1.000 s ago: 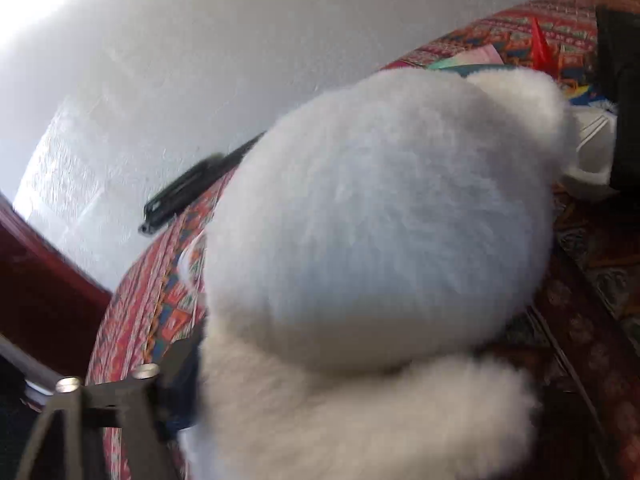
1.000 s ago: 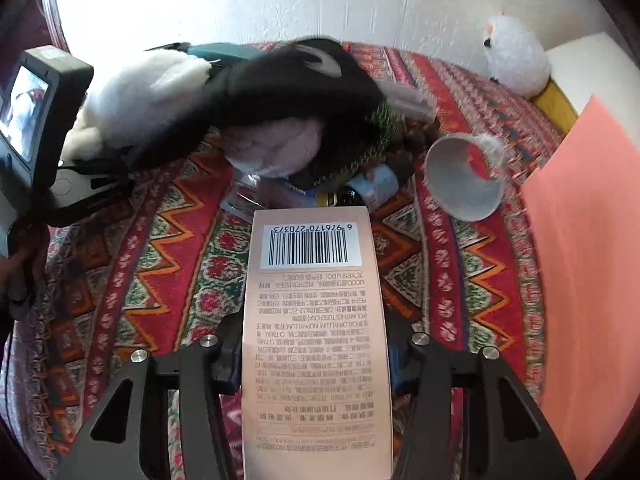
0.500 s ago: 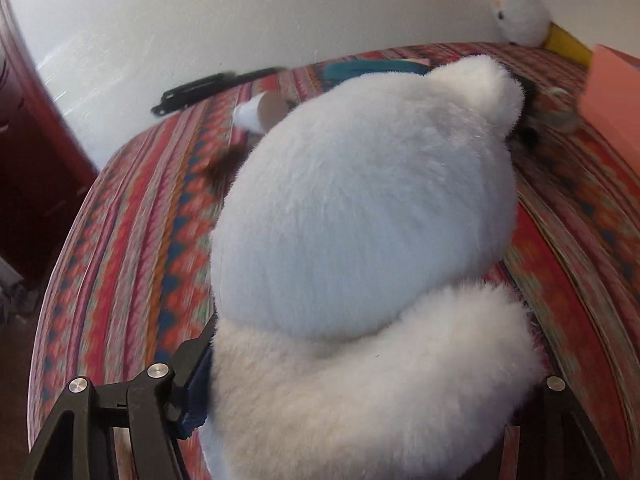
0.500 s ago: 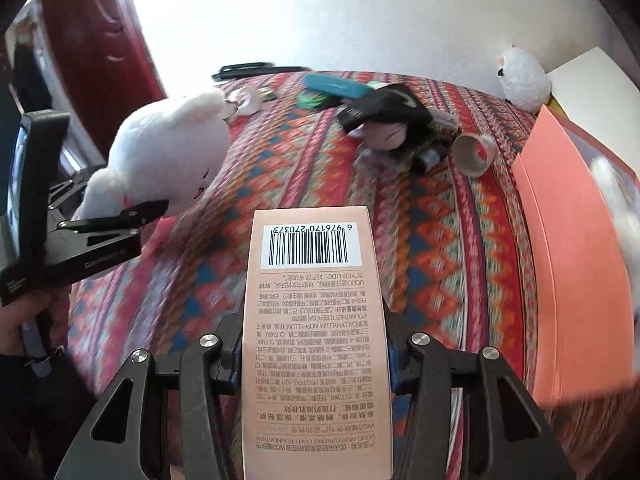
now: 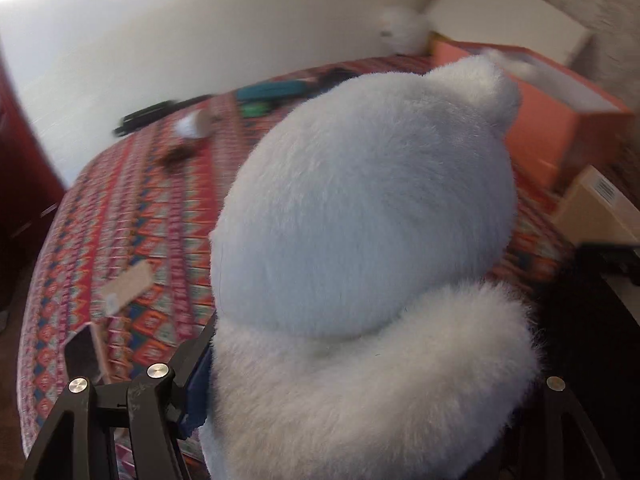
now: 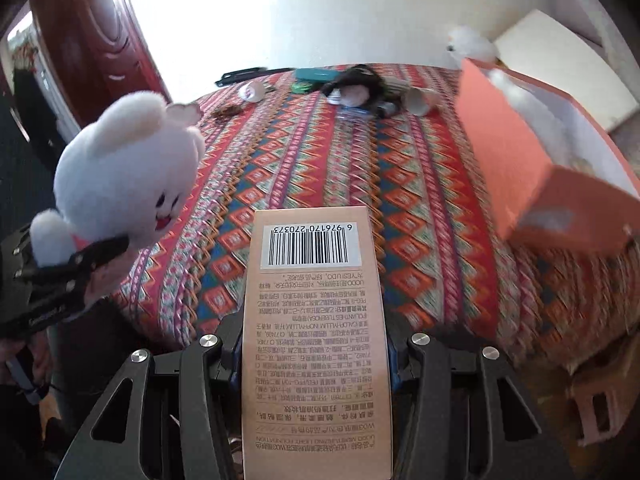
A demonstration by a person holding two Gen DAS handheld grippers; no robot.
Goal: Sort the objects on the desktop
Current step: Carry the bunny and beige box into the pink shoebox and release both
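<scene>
Both hands loaded right now. My left gripper (image 6: 100, 252) is clamped on the white plush bunny (image 6: 128, 168), held up off the left edge of the table; from the left wrist view its back fills most of the frame (image 5: 368, 208). My right gripper (image 6: 316, 344) is closed on the tan cosmetics carton (image 6: 316, 320), barcode end pointing forward, carried above the patterned tablecloth (image 6: 320, 168).

The orange box (image 6: 520, 152) sits open on the right side of the table. Something white and fluffy is already inside it (image 6: 532, 108); blurred, so I can't name it. I judge that's the sorting bin, so at least one item lies where it should.

Still out at the far end of the table:
- black-and-pink plush (image 6: 356, 88)
- paper cup (image 6: 418, 102) on its side
- second small cup (image 6: 252, 90)
- teal case (image 6: 320, 74)
- green item (image 6: 302, 87), too small to tell
- black tool by the wall (image 6: 244, 75)
- small white plush (image 6: 470, 46) behind the box, off the cloth

Estimate: mid-task. Two items in transit, a cluster left to clear. Which item goes where beyond the box I can't settle from these views.
</scene>
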